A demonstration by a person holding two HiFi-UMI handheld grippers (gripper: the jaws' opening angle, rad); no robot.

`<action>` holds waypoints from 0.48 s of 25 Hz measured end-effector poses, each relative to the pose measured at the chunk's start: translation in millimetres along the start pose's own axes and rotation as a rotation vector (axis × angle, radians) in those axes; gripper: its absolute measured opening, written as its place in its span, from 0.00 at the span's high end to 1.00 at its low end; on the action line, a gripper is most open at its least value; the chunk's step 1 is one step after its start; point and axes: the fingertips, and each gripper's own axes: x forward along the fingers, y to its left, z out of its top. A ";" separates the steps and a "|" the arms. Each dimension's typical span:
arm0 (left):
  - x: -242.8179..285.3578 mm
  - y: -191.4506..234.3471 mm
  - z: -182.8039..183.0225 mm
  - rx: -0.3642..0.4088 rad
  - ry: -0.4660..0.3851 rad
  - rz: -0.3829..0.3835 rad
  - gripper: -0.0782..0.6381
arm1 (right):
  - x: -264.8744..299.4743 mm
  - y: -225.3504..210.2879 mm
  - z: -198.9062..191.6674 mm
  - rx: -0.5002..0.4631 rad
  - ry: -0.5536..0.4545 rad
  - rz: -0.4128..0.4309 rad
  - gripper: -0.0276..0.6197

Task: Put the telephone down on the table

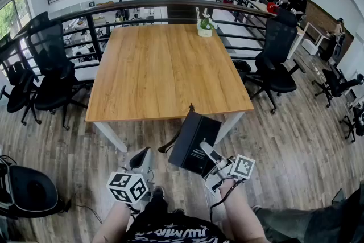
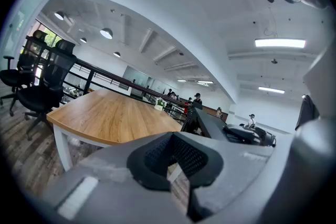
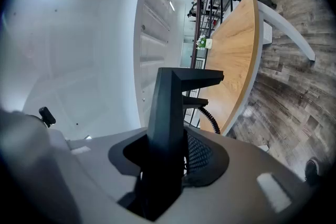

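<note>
A black desk telephone (image 1: 193,142) hangs in the air just short of the wooden table's (image 1: 165,65) near edge, tilted up on its side. My right gripper (image 1: 209,153) is shut on its lower right edge. In the right gripper view the telephone (image 3: 170,107) rises as a dark slab out of the jaws of the right gripper (image 3: 168,149), with its coiled cord (image 3: 210,118) behind it. My left gripper (image 1: 142,161) is low and left of the telephone, apart from it, shut and holding nothing. The left gripper view shows the telephone (image 2: 215,126) to the right, beyond the table (image 2: 115,118).
A small potted plant (image 1: 205,28) stands at the table's far edge. Black office chairs stand left (image 1: 54,85) and right (image 1: 276,60) of the table, and another (image 1: 28,190) sits at my lower left. A railing (image 1: 170,5) runs behind the table. People sit at the far right.
</note>
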 end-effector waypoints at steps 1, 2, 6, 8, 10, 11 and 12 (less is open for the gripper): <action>-0.9 -1.2 -0.3 0.002 0.001 0.001 0.89 | -0.6 0.7 -0.4 0.001 0.001 0.001 0.71; -1.8 -2.1 -0.6 0.003 0.002 0.001 0.89 | -1.0 1.3 -1.0 0.001 0.002 0.001 0.71; -4.9 -2.6 -1.5 0.003 0.002 0.003 0.89 | -1.7 2.7 -5.3 0.003 0.007 0.004 0.71; -5.8 -3.2 -2.4 0.005 0.003 0.004 0.89 | -3.2 3.3 -6.8 0.007 0.008 0.005 0.71; -6.7 -2.7 -4.8 0.006 0.007 0.010 0.89 | -5.1 3.6 -7.8 0.010 0.008 0.005 0.71; -7.1 -1.8 -6.1 0.003 0.009 0.013 0.89 | -6.1 3.4 -8.3 0.012 0.008 0.004 0.71; -7.2 -0.4 -7.3 -0.001 0.010 0.016 0.89 | -6.7 2.8 -8.7 0.013 0.009 0.002 0.71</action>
